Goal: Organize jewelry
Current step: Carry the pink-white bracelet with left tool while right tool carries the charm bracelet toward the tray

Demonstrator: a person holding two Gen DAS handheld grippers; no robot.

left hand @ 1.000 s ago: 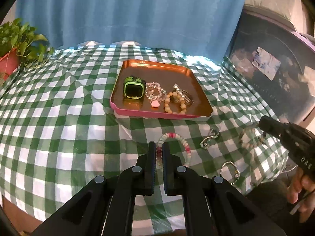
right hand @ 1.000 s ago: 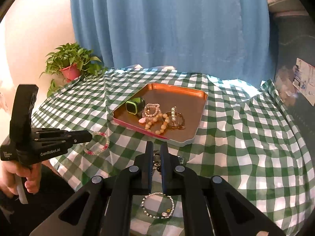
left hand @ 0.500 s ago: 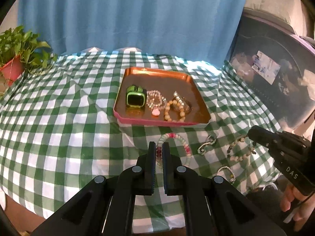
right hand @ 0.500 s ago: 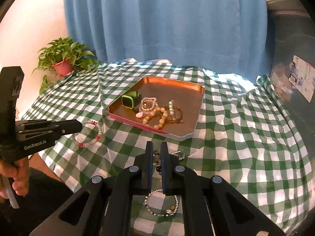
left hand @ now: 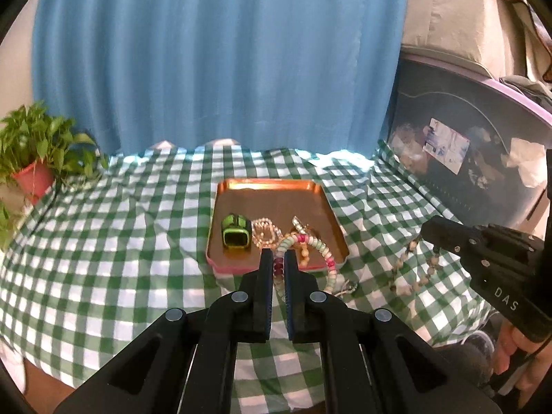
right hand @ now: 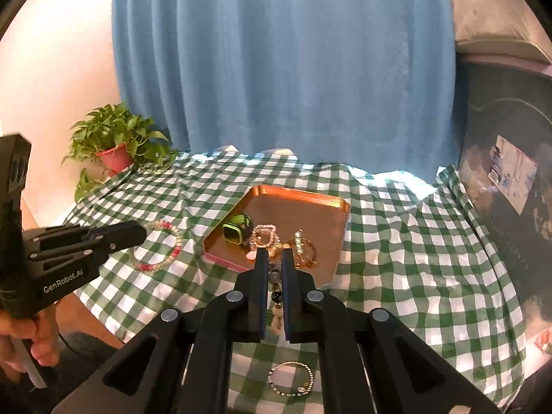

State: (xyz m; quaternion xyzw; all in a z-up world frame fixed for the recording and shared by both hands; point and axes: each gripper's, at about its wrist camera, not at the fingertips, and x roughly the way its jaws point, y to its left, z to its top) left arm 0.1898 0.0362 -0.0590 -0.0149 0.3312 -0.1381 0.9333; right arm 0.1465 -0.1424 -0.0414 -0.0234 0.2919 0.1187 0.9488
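My left gripper [left hand: 277, 254] is shut on a pastel bead bracelet [left hand: 322, 247] with pink, white and green beads, which hangs above the checked cloth in front of the copper tray [left hand: 269, 186]. In the right wrist view that left gripper [right hand: 138, 233] is at the left with the pastel bracelet [right hand: 160, 250] dangling from it. My right gripper [right hand: 274, 257] is shut on a brown and dark bead bracelet [right hand: 275, 284], also seen hanging as the brown bracelet [left hand: 414, 269] under the right gripper [left hand: 427, 229]. The tray [right hand: 300, 203] holds a green watch [right hand: 236, 231], a pink crystal bracelet [right hand: 264, 236] and a gold bangle [right hand: 305, 248].
A thin small-bead bracelet [right hand: 291, 377] lies on the cloth near the front edge, and a metal clasp [left hand: 345, 288] lies just before the tray. A potted plant [right hand: 114, 145] stands back left, a dark storage bin [left hand: 476, 158] on the right, and a blue curtain behind.
Both grippers have risen. The pastel bracelet and the brown bead bracelet, which lay on the cloth, now hang off it from the shut fingers.
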